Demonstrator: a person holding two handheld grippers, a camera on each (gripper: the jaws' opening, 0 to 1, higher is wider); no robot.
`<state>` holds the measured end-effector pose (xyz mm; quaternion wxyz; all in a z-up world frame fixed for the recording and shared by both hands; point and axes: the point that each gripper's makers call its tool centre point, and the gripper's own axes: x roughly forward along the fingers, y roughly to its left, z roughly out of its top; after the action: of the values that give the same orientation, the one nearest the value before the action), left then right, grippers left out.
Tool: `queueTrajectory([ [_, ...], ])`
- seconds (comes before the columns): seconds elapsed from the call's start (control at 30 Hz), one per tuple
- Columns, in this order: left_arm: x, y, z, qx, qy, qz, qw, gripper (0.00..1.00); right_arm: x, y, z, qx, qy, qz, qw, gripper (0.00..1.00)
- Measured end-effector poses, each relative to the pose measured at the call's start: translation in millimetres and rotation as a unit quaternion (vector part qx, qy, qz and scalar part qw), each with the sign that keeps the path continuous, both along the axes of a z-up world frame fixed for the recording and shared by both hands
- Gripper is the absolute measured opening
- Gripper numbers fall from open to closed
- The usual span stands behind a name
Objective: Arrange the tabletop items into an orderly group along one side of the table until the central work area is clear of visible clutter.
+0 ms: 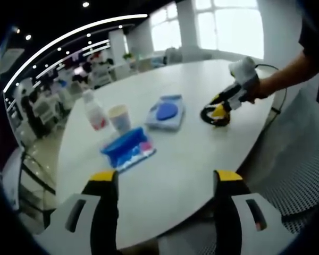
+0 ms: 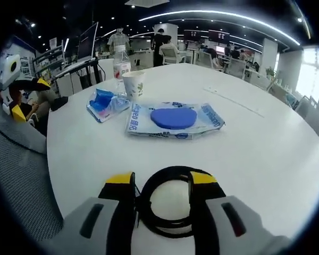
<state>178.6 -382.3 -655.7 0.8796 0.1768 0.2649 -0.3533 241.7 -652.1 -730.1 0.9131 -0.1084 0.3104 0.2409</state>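
Now right gripper (image 2: 162,186) straddles black cable coil (image 2: 170,204) near table edge (image 2: 53,175).

Left tool (image 1: 166,183) held low, jaws spread wide; right tool (image 2: 162,183) jaws parted, hand (image 1: 259,90) gripping it.

near edge: bare desk (image 1: 175,180) ahead of left claw (image 1: 167,178), free to pass
far side: bottle (image 1: 94,110), cup (image 1: 119,118), blue pack (image 1: 128,149), wipes pack (image 1: 166,112) clustered, gaps tight
right side: cable coil (image 2: 167,199) between right claw (image 2: 160,183) jaws, open desk beyond
off-edge: mesh chair (image 1: 297,164) close beside desk rim
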Motion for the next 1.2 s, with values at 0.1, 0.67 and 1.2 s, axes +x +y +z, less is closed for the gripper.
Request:
queueTrajectory([
  [0.1,0.5,1,-0.6,0.000,0.001,0.003,1.0000,0.70,4,-3,2.2,0.000,-0.004,-0.002,1.0000,0.42],
  [0.67,-2.0,2,-2.5,0.005,0.009,0.004,0.9999,0.71,32,-24,5.8,-0.012,-0.013,-0.014,0.9997,0.58],
  [1.2,-1.6,3,-3.2,0.006,0.015,0.011,0.9998,0.74,78,-39,3.0,-0.025,-0.009,-0.011,0.9996,0.72],
])
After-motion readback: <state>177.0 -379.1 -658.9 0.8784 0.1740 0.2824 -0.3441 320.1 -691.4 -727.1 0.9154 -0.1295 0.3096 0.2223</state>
